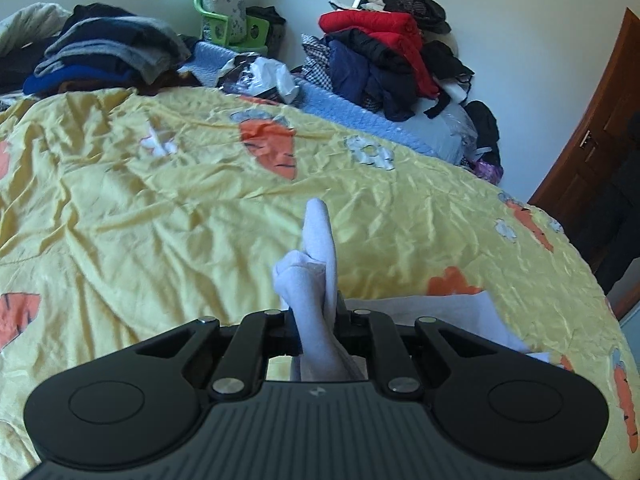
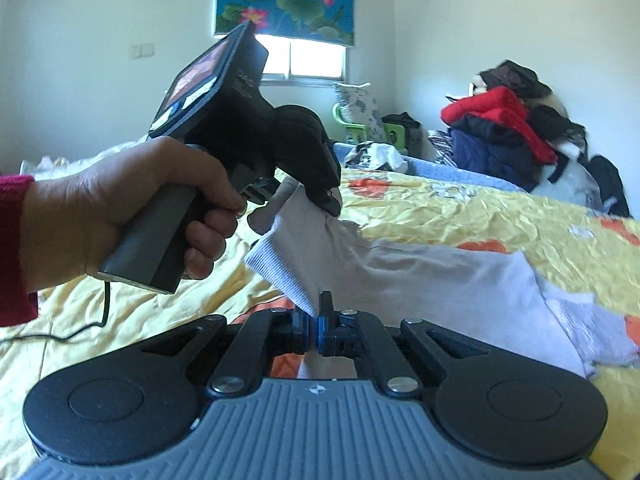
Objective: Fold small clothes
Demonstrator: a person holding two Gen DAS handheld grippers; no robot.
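A small white garment (image 2: 420,280) with a ribbed hem lies partly lifted over the yellow carrot-print bedspread (image 2: 500,216). My left gripper (image 1: 316,312) is shut on a bunched fold of the garment (image 1: 312,272), which sticks up between its fingers. In the right wrist view the left gripper (image 2: 328,200), held by a hand, pinches the cloth above the bed. My right gripper (image 2: 314,320) is shut on the ribbed hem (image 2: 280,276). The cloth hangs stretched between the two grippers.
A pile of red and dark clothes (image 1: 392,48) sits at the bed's far right corner, another dark folded pile (image 1: 108,52) at the far left. A green stool with a pillow (image 1: 228,12) stands by the wall. A brown door (image 1: 592,136) is at right.
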